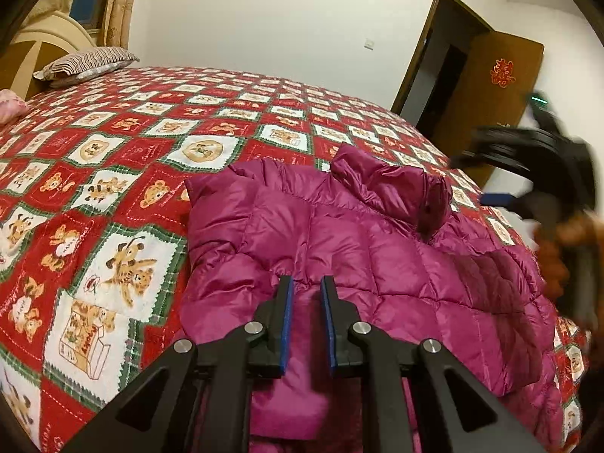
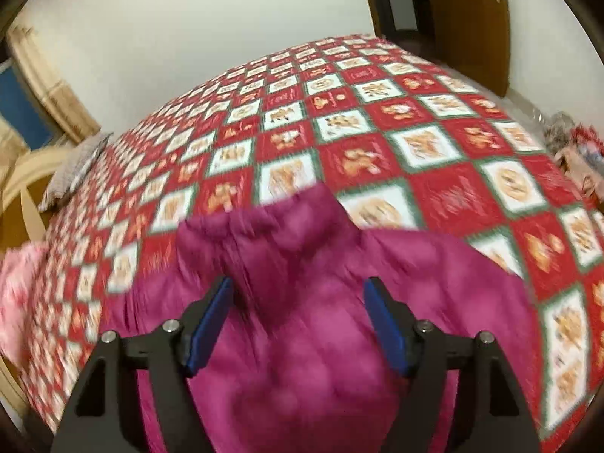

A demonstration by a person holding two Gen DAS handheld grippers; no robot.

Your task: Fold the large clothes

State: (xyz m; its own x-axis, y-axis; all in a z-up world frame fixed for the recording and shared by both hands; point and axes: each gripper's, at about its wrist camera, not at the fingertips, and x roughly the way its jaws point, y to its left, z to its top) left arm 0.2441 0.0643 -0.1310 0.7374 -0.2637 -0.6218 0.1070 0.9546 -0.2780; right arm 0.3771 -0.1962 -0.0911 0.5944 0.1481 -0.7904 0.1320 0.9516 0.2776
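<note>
Left view: quilted magenta jacket (image 1: 339, 249) lies on bed w/ red bear-print cover (image 1: 113, 158); striped pillow (image 1: 88, 62) far end, open brown door (image 1: 487, 102) behind. Left gripper (image 1: 306, 287) pinches a jacket fold.

Right view, blurred: right gripper (image 2: 298, 290) spread wide above jacket, nothing pinched.

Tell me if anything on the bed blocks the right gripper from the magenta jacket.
Nothing visible does. The right gripper hangs with open jaws directly over the magenta jacket, with only air between them. The bedspread around it lies bare.
</note>
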